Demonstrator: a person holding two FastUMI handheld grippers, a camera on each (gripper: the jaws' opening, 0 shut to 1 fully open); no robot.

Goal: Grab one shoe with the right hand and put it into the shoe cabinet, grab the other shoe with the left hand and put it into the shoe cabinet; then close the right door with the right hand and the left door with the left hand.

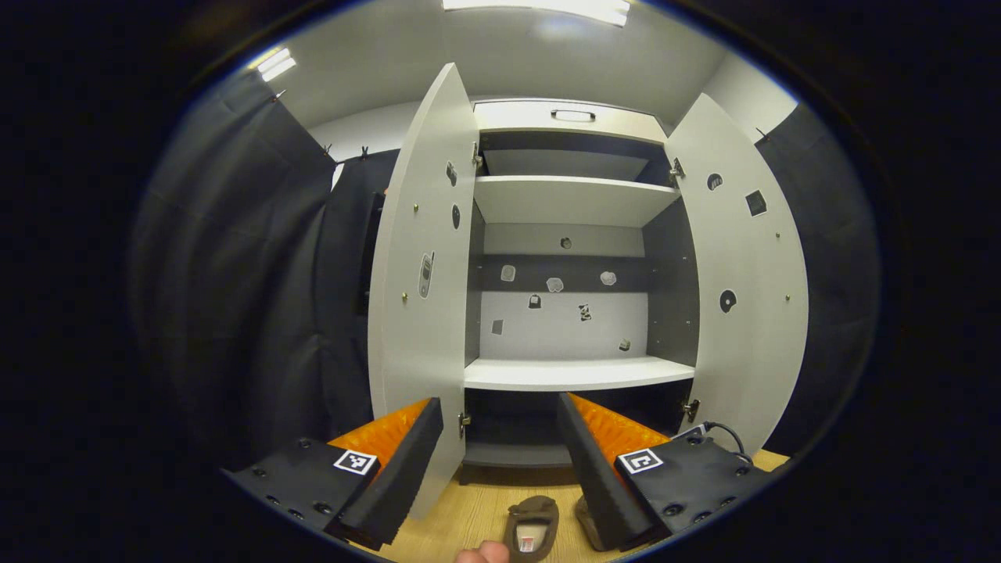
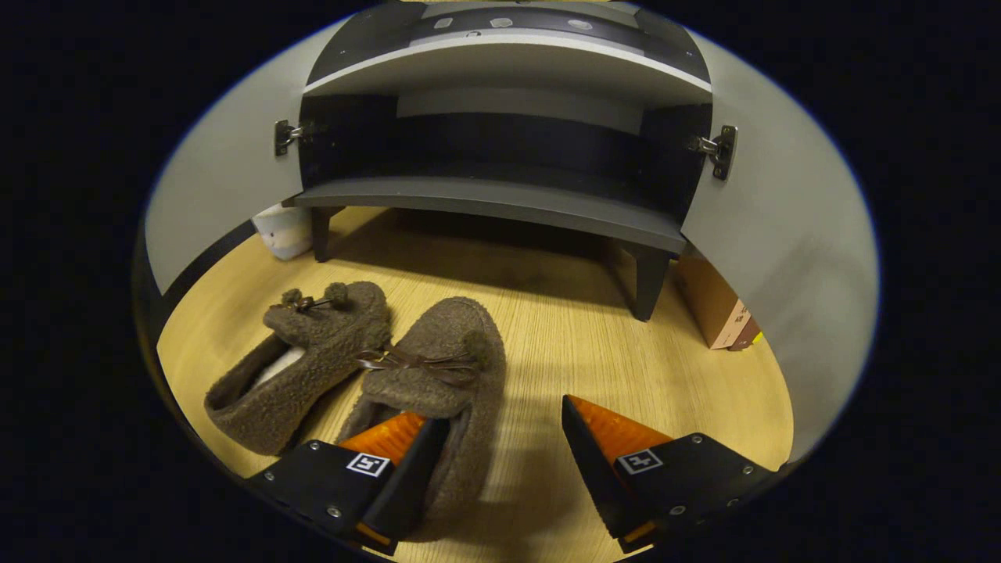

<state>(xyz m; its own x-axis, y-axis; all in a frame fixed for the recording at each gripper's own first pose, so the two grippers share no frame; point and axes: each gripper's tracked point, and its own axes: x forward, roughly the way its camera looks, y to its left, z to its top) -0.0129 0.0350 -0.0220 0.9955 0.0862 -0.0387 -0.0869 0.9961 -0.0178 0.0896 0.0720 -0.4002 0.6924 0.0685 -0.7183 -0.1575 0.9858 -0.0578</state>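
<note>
Two shoes (image 2: pixel 367 367) on floor (cabinet (image 2: pixel 500 199) open)

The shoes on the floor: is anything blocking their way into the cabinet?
Nothing visible does. Both doors, left and right, stand wide open, and the bottom shelf lies bare just beyond the two shoes. The right gripper is open over the nearer shoe.

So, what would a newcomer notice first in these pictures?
Two fuzzy brown shoes lie side by side on the wooden floor, right before the open right tool. Behind them stands the cabinet, both doors wide open, its shelves bare.
</note>
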